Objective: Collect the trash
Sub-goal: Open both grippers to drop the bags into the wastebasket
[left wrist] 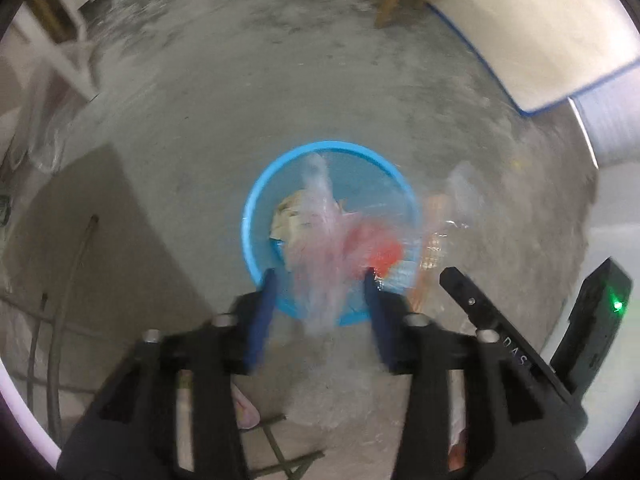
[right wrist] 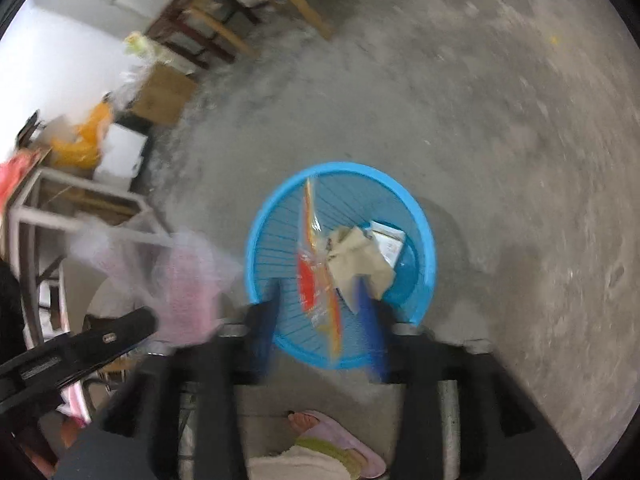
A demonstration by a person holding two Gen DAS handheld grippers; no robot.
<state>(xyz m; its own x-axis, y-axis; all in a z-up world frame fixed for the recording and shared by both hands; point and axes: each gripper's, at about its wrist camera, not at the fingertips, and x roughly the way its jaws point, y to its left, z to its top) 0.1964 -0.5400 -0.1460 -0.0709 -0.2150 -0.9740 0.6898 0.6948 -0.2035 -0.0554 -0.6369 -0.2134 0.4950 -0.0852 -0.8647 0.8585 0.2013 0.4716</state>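
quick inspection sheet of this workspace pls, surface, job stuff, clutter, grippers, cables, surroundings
surface: bare grey concrete floor, dusty and mottled.
job's things: blue basket on the floor, holding crumpled paper and a white card; orange wrapper blurred over the basket; pale pink plastic bag blurred, between the left fingers.
clutter: cardboard box, orange bag by the wall.
grippers: left gripper open over the basket; right gripper open, the wrapper between its fingers, no pad seen pressing.
cables: dark hose or pipe at left, blurred.
surroundings: wooden chair legs, white blue-edged board, person's slippered foot.
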